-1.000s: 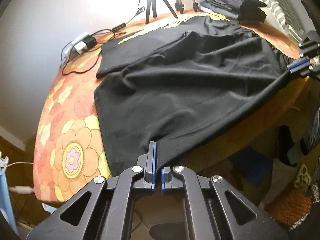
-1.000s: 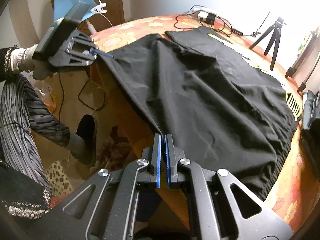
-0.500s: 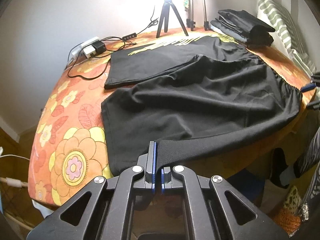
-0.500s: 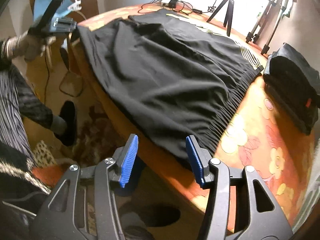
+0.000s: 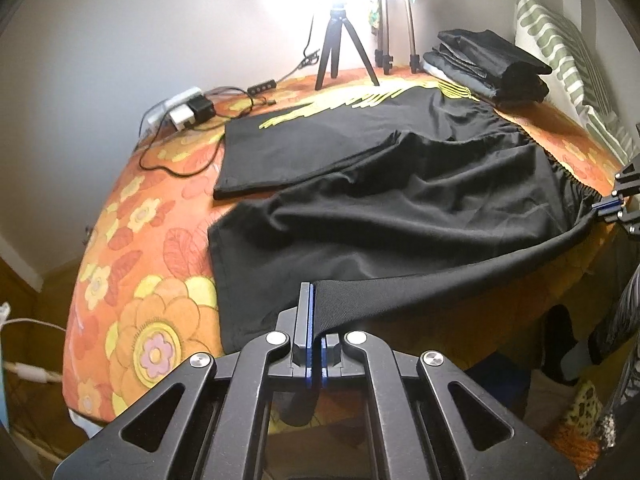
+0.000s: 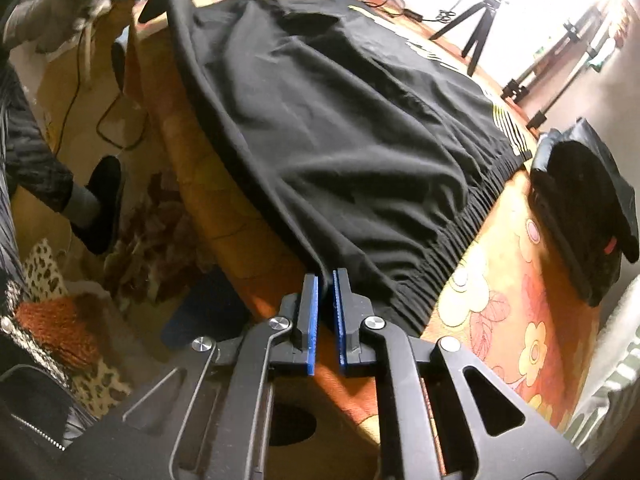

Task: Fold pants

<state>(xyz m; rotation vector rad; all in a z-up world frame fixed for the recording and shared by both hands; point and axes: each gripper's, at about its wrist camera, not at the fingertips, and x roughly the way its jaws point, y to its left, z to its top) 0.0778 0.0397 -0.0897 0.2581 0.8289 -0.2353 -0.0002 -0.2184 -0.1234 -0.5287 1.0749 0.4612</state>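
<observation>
A: Where do we have the pants?

B: Spread on the flowered bed, the near edge stretched between our two tools, its long axis running from one to the other.

A: And the left hand-held gripper?

B: Pinched tight on the hem corner.

A: The right hand-held gripper?

B: At the waistband end, jaws down to a narrow gap with the fabric edge running between them; we judge it gripped. Both ends are ours, so the fold goes away from us.
</observation>
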